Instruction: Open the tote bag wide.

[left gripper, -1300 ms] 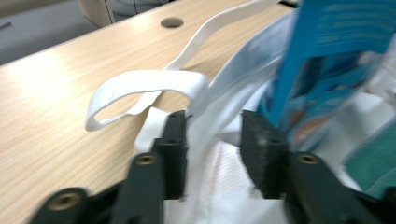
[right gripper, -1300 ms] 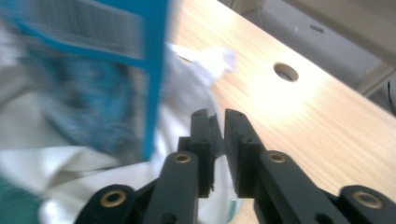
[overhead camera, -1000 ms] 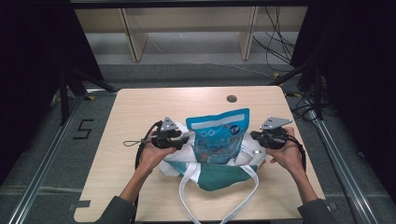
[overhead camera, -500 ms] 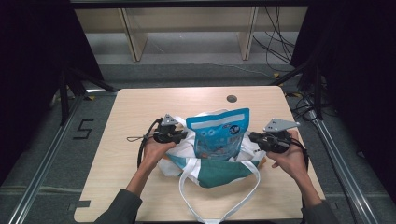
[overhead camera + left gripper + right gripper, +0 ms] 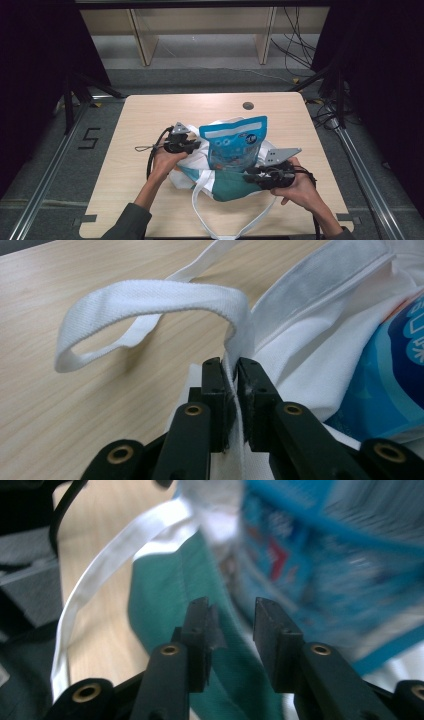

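Pouch in bag at the worktop's middle

The pouch [image 5: 234,144] is stood upright in the bag [image 5: 220,180]; the left gripper [image 5: 192,145] is placed at its left, the right gripper [image 5: 252,176] before its right.

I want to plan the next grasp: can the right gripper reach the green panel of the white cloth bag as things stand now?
Probably yes. The right gripper has its jaws apart, just opened, with nothing between them, and the green panel of the white cloth bag lies right ahead, uncovered. The blue pouch stands beside that path.
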